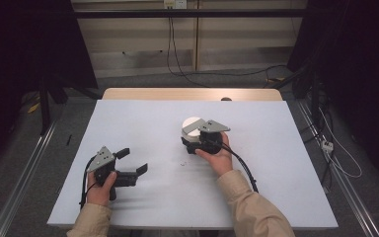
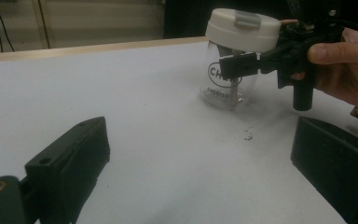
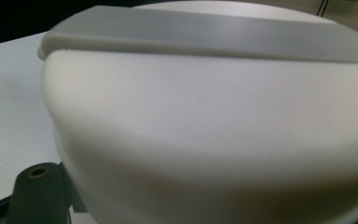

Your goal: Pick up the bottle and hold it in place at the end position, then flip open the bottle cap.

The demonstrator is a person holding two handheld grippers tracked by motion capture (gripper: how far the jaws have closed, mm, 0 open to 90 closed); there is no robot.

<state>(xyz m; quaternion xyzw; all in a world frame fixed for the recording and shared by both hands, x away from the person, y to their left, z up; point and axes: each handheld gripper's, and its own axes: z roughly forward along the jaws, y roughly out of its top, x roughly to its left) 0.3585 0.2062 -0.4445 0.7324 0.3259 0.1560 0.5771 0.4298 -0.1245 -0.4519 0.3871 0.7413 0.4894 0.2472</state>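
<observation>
Centrally on the white table [image 1: 143, 123], we held the right gripper [image 1: 195, 143] level, our hand wrapped around its body from behind, its jaws pinching the clear jar [image 2: 227, 86] just below the white lid [image 2: 242, 29]. The jar stood upright on the table. Our left gripper [image 1: 133, 163] rested low near the front left, jaws spread wide with nothing between them, well apart from the jar.
</observation>
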